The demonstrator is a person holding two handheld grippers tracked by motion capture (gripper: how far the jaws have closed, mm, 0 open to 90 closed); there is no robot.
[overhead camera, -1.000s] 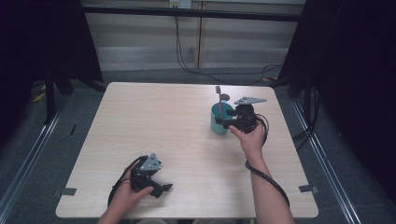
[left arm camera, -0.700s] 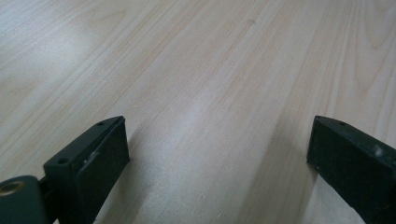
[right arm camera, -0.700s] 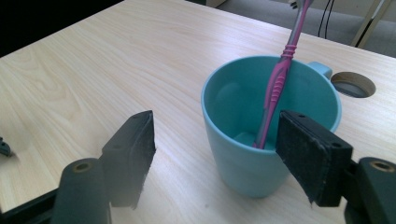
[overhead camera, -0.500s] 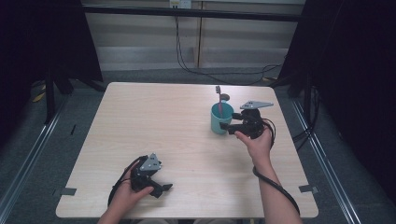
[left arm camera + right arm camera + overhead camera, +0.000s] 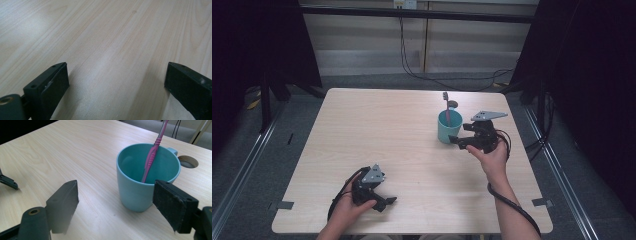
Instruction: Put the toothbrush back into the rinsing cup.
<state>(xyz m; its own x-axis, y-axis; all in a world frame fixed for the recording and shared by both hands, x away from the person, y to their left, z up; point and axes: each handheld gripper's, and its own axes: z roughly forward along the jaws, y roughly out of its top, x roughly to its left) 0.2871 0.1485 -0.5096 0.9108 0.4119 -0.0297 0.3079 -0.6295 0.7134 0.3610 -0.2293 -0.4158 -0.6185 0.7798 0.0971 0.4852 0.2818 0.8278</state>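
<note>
Fingers [image 5: 175,203] of the right gripper [image 5: 458,142] have just been opening; they stand wide, empty, beside the teal ceramic mug [image 5: 449,127] holding a pink plastic toothbrush [image 5: 446,107], at the table's [image 5: 362,130] two o'clock. Retreat straight toward four o'clock, avoiding the rim.

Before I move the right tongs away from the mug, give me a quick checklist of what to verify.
1. Right tongs let go of the mug: ok. The jaws have just been opening and stand wide, with nothing between the pads.
2. Mug upright on the table: ok.
3. Pink toothbrush inside the mug, leaning on the rim: ok.
4. Jaws clear of the mug for pulling back: cannot tell for certain; one pad sits close in front of the mug wall in the right gripper view.
5. Left tongs open and empty, low over bare table: ok.
</note>
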